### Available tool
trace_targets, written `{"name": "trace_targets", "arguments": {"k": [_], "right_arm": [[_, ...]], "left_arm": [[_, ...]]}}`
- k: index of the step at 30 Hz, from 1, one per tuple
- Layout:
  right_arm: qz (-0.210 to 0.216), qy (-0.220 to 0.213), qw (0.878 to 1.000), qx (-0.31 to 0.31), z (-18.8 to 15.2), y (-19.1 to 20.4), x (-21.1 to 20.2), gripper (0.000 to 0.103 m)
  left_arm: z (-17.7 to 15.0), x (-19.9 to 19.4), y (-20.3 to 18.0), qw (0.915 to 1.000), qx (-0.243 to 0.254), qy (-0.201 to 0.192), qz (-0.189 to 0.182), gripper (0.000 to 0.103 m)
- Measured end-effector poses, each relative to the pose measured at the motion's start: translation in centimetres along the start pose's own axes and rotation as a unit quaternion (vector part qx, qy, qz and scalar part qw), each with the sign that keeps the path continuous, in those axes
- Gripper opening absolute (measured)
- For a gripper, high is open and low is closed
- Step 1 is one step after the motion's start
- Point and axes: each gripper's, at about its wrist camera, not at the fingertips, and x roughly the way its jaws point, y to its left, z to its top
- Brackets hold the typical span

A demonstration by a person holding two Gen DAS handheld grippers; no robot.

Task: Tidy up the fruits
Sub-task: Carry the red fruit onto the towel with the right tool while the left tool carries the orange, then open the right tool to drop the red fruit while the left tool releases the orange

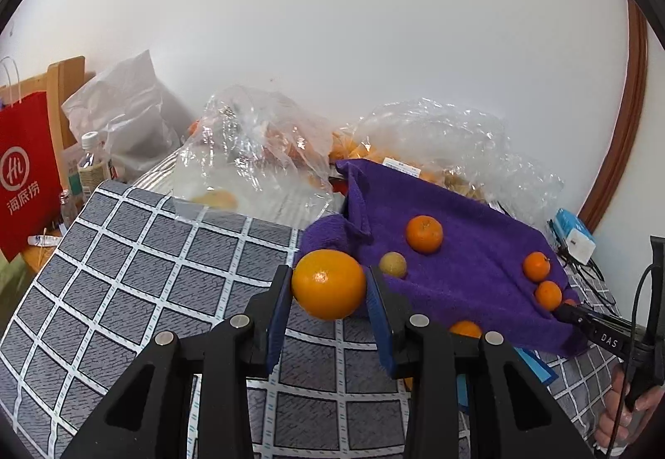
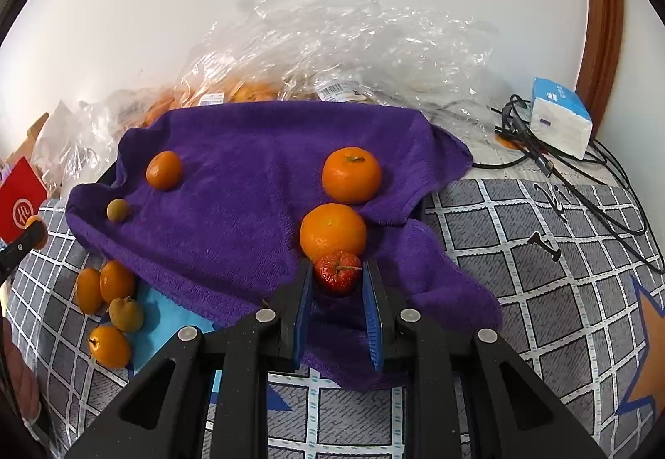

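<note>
Left wrist view: a large orange (image 1: 328, 283) sits squarely between the blue pads of the left gripper (image 1: 328, 286), both pads pressed to its sides, so the jaws are closed on it and it is lifted over the grey checked tablecloth (image 1: 137, 263), just beside the purple towel (image 1: 469, 247). In the right wrist view a small red fruit (image 2: 336, 271) lies on the towel between the tips of the right gripper (image 2: 337, 277); a narrow gap shows on either side of it, so the jaws stand partly open around it without clamping. Touching the red fruit from behind is an orange (image 2: 332, 231), and beyond that a mandarin with a stem (image 2: 351, 174). Farther left on the towel are a smaller mandarin (image 2: 163, 170) and a little tan round fruit (image 2: 117, 209). Off the towel's left edge, several small oranges (image 2: 109, 284) and a brownish fruit (image 2: 126, 314) lie together on the cloth. Behind the towel, crumpled clear plastic bags (image 2: 345, 43) hold more orange fruit. A white-and-blue box (image 2: 561, 118) with black cables (image 2: 552, 164) sits to the right.
</note>
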Motion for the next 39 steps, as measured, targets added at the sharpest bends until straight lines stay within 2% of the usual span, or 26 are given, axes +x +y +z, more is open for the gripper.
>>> {"name": "trace_targets", "arguments": {"k": [2,7,12,15,17,19,21,27,28,30,33,36,39], "right_arm": [[0.005,0.004,1.0,0.002,0.1,-0.1,0.0,0.023],[0.01,0.006,1.0,0.01,0.0,-0.1,0.1,0.023],[0.01,-0.003,1.0,0.011,-0.2,-0.1,-0.2,0.024],[0.022,-0.003,1.0,0.013,-0.2,0.0,-0.4,0.033],[0.028,-0.008,1.0,0.01,-0.2,0.1,-0.7,0.045],[0.025,-0.018,1.0,0.004,-0.4,0.3,-0.8,0.051],[0.018,-0.019,1.0,-0.004,-0.5,0.6,-0.6,0.051],[0.011,-0.019,1.0,-0.002,-0.4,0.6,-0.6,0.052],[0.009,-0.02,1.0,-0.003,-0.4,0.7,-0.6,0.052],[0.004,-0.022,1.0,-0.006,-0.5,0.9,-0.6,0.052],[0.007,-0.026,1.0,-0.009,-0.6,0.8,-0.7,0.052],[0.02,-0.027,0.999,0.0,-0.6,0.3,-0.9,0.052],[0.015,-0.042,0.999,0.001,-0.7,0.4,-1.4,0.052]], "left_arm": [[0.5,0.0,-0.4,0.9999,0.002,0.011,-0.002,0.034],[2.4,0.3,-2.2,0.9992,0.008,0.019,-0.036,0.034],[3.4,3.8,-5.3,0.9948,0.015,0.078,-0.064,0.034],[2.9,6.0,-7.1,0.9925,0.029,0.102,-0.061,0.034],[2.7,7.0,-7.6,0.9918,0.031,0.114,-0.048,0.034],[2.4,8.0,-8.3,0.9891,0.034,0.136,-0.046,0.034],[2.2,8.5,-8.8,0.988,0.041,0.143,-0.04,0.034],[1.6,9.5,-9.7,0.9861,0.073,0.149,-0.003,0.035],[1.6,9.4,-9.8,0.9859,0.075,0.15,-0.005,0.038],[1.9,9.1,-9.8,0.9855,0.077,0.151,-0.007,0.052],[2.4,6.9,-9.5,0.9876,0.091,0.127,0.014,0.054],[2.7,4.3,-8.7,0.9902,0.093,0.102,0.019,0.057],[2.5,1.9,-7.0,0.9924,0.086,0.084,0.024,0.057]]}}
